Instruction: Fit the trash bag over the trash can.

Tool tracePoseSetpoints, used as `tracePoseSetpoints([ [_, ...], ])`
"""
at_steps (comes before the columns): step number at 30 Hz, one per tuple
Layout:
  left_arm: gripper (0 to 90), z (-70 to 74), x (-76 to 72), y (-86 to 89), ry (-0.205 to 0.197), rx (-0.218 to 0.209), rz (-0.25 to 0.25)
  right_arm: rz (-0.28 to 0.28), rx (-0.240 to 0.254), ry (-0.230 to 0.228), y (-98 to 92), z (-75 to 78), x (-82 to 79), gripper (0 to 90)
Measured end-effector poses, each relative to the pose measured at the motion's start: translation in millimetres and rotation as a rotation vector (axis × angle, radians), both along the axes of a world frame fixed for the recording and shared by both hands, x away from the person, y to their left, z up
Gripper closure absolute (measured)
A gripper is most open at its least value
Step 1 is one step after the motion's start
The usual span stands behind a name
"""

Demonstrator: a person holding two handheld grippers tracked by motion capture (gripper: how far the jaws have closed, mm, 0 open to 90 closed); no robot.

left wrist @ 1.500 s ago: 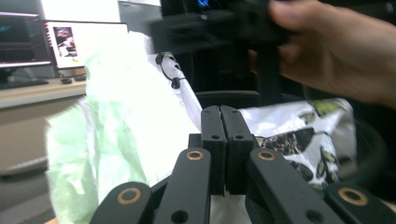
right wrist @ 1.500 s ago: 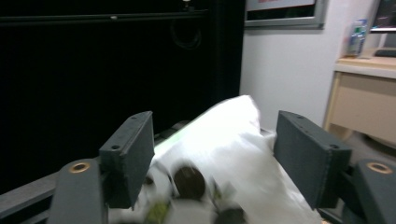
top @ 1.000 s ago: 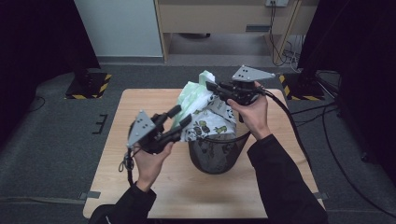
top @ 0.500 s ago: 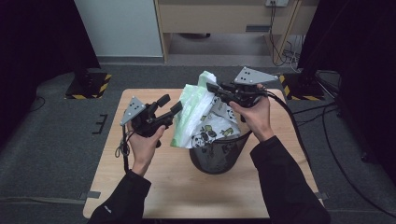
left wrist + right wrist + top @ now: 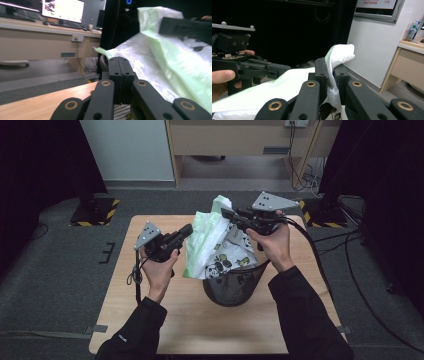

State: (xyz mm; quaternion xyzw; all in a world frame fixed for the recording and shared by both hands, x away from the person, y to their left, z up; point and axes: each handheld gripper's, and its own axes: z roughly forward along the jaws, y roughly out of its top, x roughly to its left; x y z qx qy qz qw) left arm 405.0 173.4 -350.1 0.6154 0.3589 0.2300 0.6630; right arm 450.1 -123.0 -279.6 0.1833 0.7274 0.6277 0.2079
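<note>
Release by the left gripper [image 5: 186,231], now closed empty beside the pale green plastic bag [image 5: 207,240], leaves the right gripper [image 5: 229,213] clamping it above the black mesh bin [image 5: 235,287].

1. You see thin, crinkled plastic in the pale green bag [image 5: 205,237].
2. Under it, your bin [image 5: 231,287] looks dark mesh.
3. Beneath the bin, the table [image 5: 215,330] is smooth light wood.
</note>
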Motion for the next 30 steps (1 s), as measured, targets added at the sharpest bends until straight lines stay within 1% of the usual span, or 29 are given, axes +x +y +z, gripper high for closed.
tracePoseSetpoints([
  [3,90.0,3.3,-1.2,8.4,-0.013,-0.002,0.060,-0.008,0.014,-0.008,-5.4,4.2,-1.3,85.0],
  [9,90.0,7.9,-4.7,21.8,-0.013,0.026,0.146,-0.022,0.062,-0.034,-23.7,16.7,-5.9,85.7],
  [10,90.0,8.0,-5.4,23.2,-0.010,0.028,0.153,-0.022,0.072,-0.037,-26.8,18.7,-7.3,85.9],
  [12,90.0,7.8,-6.9,25.4,-0.009,0.028,0.165,-0.021,0.076,-0.047,-33.4,21.9,-11.2,86.1],
  [15,90.0,7.1,-10.7,26.7,-0.009,0.027,0.166,-0.043,0.082,-0.077,-45.0,25.0,-20.4,86.9],
  [16,90.0,6.9,-12.0,26.4,-0.013,0.024,0.166,-0.046,0.098,-0.080,-49.1,25.0,-24.3,87.2],
  [17,90.0,6.8,-13.7,26.3,-0.016,0.024,0.164,-0.043,0.125,-0.075,-52.8,23.9,-26.5,87.6],
  [18,90.0,6.7,-15.8,26.6,-0.019,0.026,0.163,-0.048,0.143,-0.073,-58.8,21.7,-29.5,87.7],
  [19,90.0,6.9,-16.7,26.8,-0.021,0.022,0.159,-0.057,0.144,-0.072,-66.5,18.3,-32.6,87.8],
  [21,90.0,7.6,-19.3,27.4,-0.029,0.016,0.150,-0.067,0.179,-0.066,-79.6,11.0,-38.0,88.1],
  [22,90.0,8.0,-20.8,27.0,-0.031,0.015,0.144,-0.072,0.190,-0.071,-86.0,7.4,-40.8,88.1],
  [24,90.0,8.3,-24.6,25.8,-0.036,0.021,0.128,-0.082,0.217,-0.071,-98.1,0.7,-46.2,88.0],
  [26,90.0,8.5,-29.0,23.6,-0.044,0.030,0.118,-0.076,0.243,-0.070,-107.1,-5.1,-51.7,87.9],
  [29,90.0,8.4,-37.5,21.8,-0.054,0.052,0.109,-0.055,0.249,-0.074,-119.6,-17.3,-62.9,87.3],
  [30,90.0,8.2,-39.3,21.7,-0.057,0.056,0.113,-0.049,0.263,-0.077,-124.6,-22.7,-67.3,87.2],
])
